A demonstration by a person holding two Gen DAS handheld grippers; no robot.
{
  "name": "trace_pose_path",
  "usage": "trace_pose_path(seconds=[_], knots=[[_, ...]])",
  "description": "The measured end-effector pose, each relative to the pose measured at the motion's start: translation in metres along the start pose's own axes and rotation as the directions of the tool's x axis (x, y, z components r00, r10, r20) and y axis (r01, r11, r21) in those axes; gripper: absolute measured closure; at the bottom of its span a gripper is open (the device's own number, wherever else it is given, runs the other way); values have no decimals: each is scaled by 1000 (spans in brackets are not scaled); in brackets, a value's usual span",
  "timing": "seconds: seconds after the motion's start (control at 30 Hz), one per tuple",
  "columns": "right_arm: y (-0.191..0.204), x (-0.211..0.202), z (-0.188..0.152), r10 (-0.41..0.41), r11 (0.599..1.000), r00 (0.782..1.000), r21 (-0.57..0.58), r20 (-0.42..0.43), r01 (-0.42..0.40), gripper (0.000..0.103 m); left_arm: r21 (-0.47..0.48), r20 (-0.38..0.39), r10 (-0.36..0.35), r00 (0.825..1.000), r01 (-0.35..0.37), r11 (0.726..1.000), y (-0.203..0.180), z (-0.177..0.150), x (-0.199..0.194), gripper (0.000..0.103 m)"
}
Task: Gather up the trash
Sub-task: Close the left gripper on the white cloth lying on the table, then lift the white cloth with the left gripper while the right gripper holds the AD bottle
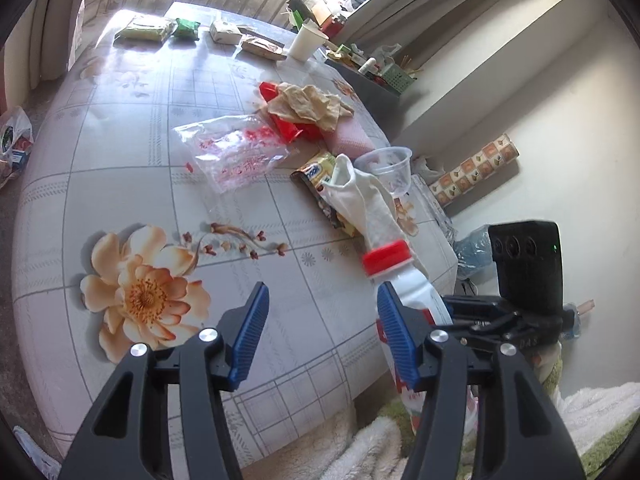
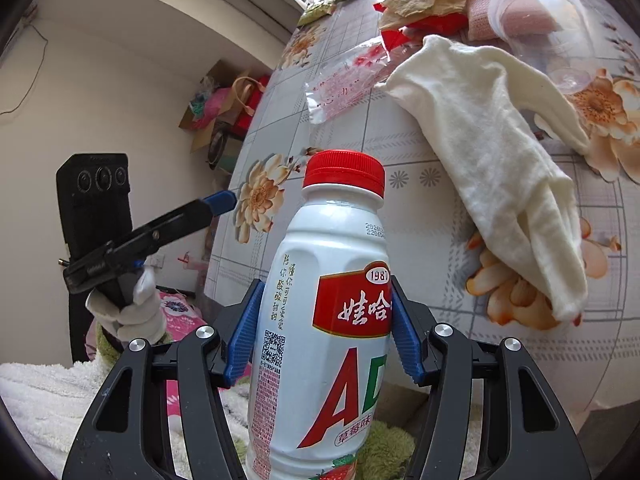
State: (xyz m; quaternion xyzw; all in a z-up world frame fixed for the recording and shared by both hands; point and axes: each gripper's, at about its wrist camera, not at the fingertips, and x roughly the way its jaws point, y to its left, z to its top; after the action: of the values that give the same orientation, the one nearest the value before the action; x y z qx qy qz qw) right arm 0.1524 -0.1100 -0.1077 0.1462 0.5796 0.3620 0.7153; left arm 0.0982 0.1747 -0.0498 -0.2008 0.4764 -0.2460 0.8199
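Right now the right gripper (image 2: 322, 328) is clenched on a white drink bottle (image 2: 320, 320) with a red cap (image 2: 344, 172), its blue pads (image 2: 244, 328) pressing the bottle's sides just below the shoulder, and the bottle stands upright off the near edge of the flowered table (image 1: 120, 184). The left gripper (image 1: 320, 332) is released, jaws apart with nothing between them, hanging over the table's near edge beside the bottle. Beyond the bottle on the table lie a white cloth glove (image 2: 500, 152), a clear plastic cup (image 2: 536, 12) tipped on its side, a clear printed plastic bag (image 1: 236, 152), a snack wrapper (image 1: 320, 184) partly under the glove, and farther back a crumpled brown paper (image 1: 308, 106) over a red wrapper (image 1: 288, 128). No bin shows in either view, so where the bottle should go cannot be told. As I judge it, the smooth, rounded bottle could twist or slide in the pads if it is swung fast, since the grip is high and its lower body hangs free. The left gripper, reaching for the next piece, could knock the light cup off the table or drag the glove along with the wrapper beneath it. The thin bag may also slip from a shallow pinch.
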Motion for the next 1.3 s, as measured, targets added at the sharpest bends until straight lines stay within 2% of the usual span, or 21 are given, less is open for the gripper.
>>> trace_pose_path(seconds=[0.17,0.27,0.37,0.5,0.63,0.77,0.97,1.03,1.13,1.3], knots=[[-24,-67,-31,-6,997,988,77,155,-6,47,44,-13,-6,1000,6,999,-34,22,44,42],[-48,-109,-51,-33,987,963,158,267,-10,47,95,-43,2,999,2,995,-59,31,77,42],[-74,-142,-70,-88,970,930,242,357,-1,47,107,-82,32,996,-23,994,-73,36,111,42],[-106,-169,-92,-134,943,896,333,423,-16,47,157,-100,109,989,-92,983,-90,33,141,42],[-120,-178,-106,-155,926,880,377,449,-30,47,244,-81,225,971,-199,949,-104,22,157,43],[-122,-174,-111,-156,921,875,387,459,-38,47,269,-85,292,953,-260,927,-105,19,171,53],[-121,-171,-119,-158,916,871,400,465,-47,47,292,-69,339,938,-306,906,-106,15,177,79],[-123,-171,-120,-157,914,869,403,470,-53,47,298,-68,334,940,-301,906,-106,13,175,91],[-125,-174,-125,-158,912,865,406,476,-57,47,310,-55,336,940,-304,901,-107,11,170,100],[-128,-173,-126,-157,908,859,414,487,-69,47,304,-26,316,949,-293,906,-108,11,154,102]])
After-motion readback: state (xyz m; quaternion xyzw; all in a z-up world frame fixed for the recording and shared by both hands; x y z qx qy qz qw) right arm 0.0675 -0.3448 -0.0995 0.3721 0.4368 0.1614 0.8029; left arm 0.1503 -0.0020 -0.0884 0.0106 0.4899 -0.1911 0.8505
